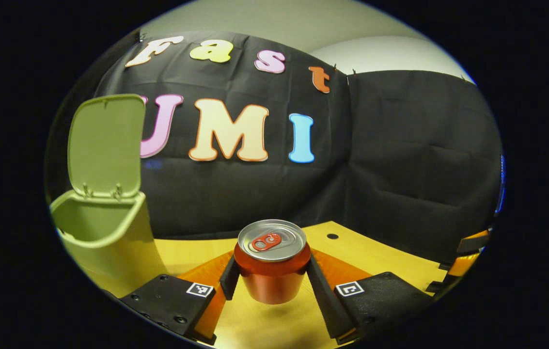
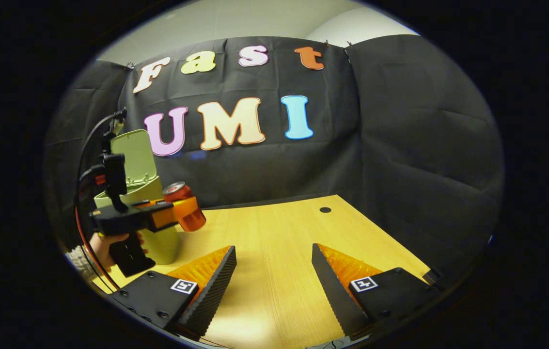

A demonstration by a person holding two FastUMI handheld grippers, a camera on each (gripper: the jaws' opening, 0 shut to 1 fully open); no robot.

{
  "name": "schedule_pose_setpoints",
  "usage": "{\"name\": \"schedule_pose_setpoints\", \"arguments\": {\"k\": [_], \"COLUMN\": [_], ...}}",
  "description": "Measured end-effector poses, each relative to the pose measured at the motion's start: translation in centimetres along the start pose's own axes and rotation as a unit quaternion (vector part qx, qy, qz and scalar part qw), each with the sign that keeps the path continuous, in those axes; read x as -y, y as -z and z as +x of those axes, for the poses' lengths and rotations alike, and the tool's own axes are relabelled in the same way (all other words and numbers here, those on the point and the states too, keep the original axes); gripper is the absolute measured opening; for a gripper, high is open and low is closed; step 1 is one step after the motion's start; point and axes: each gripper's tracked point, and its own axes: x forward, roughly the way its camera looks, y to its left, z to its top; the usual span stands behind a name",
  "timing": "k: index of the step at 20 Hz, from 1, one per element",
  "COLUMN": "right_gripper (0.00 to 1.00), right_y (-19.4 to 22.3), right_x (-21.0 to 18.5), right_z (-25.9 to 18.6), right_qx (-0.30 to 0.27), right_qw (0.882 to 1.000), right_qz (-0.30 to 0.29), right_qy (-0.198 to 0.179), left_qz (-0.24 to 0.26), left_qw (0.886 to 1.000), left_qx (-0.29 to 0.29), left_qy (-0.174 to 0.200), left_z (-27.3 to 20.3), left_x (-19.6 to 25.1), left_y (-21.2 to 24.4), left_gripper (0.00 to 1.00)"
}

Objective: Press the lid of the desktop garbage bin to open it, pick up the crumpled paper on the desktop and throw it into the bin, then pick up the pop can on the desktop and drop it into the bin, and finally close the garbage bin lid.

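The left claw (image 1: pixel 272 278) had the pop can (image 1: pixel 272 261) pinched between both fingers, one pressed to each side, and the can was up off the worktop (image 1: pixel 376 257), upright, its silver top and red pull tab facing the camera. Off to the left in the left gripper view stood the green bin (image 1: pixel 102 228), its lid (image 1: pixel 105 145) flipped up and standing nearly vertical behind the opening, the mouth wide open. The can hung to the right of the bin, apart from it, not over the opening.

From the right gripper view the same scene played out farther off: the left claw (image 2: pixel 188 209) held out the can (image 2: pixel 184 206) tilted, just beside the bin (image 2: pixel 150 228), with a hand (image 2: pixel 109 245) wrapped round the grip below and a cable looping up behind it. The lid (image 2: pixel 133 155) stood raised there too.

The right claw (image 2: pixel 274 276) was spread wide with nothing between its fingers, low above the bare wood of the worktop (image 2: pixel 274 228). A small dark hole (image 2: pixel 325 210) sat in the wood near the back edge. What lay inside the bin could not be made out from either view.
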Motion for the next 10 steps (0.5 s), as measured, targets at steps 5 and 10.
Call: {"name": "schedule_pose_setpoints", "arguments": {"k": [5,10], "right_gripper": [0.99,0.99], "right_y": [-1.0,-1.9], "right_x": [-2.3,-3.7], "right_z": [-0.6,-1.4], "right_qx": [0.009,0.018], "right_qw": [0.999,0.997], "right_qz": [-0.005,-0.01], "right_qy": [-0.043,-0.07], "left_qz": [0.045,0.046], "left_qw": [0.996,0.99], "left_qx": [0.03,0.046], "left_qy": [-0.068,-0.124], "left_z": [-3.2,-5.8], "left_x": [-4.8,-9.4], "left_y": [-5.7,-7.8], "left_gripper": [0.76,0.75]}}
